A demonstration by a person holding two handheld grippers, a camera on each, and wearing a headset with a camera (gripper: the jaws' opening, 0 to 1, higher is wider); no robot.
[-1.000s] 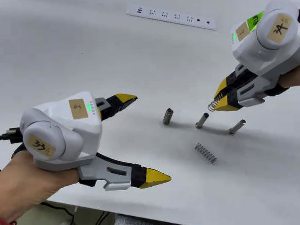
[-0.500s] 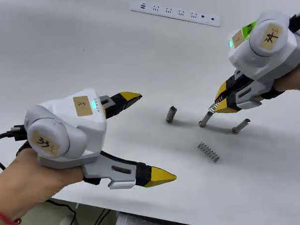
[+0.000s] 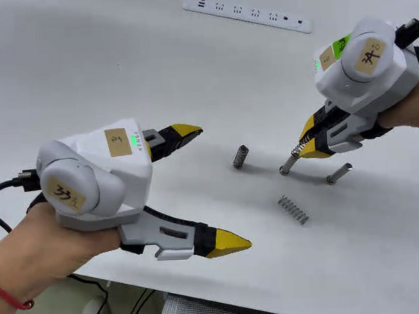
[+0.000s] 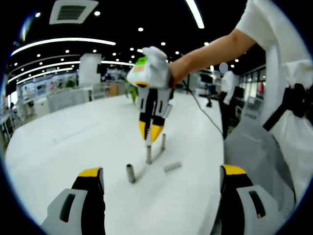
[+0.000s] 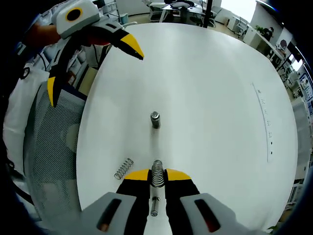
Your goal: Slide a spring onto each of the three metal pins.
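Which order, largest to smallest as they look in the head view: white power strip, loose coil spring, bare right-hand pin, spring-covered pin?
1. White plastic power strip, despite being farthest from the camera.
2. Loose metal coil spring.
3. Bare silver metal pin at the right and spring-covered metal pin: too alike to rank.

Three short silver cylindrical metal pins (image 3: 288,165), three coiled grey wire springs (image 3: 293,210), one long white power strip (image 3: 255,14), one white tabletop (image 3: 88,79), and two white-bodied, yellow-tipped two-jaw hand tools, itemised as left gripper (image 3: 219,187) and right gripper (image 3: 306,147).
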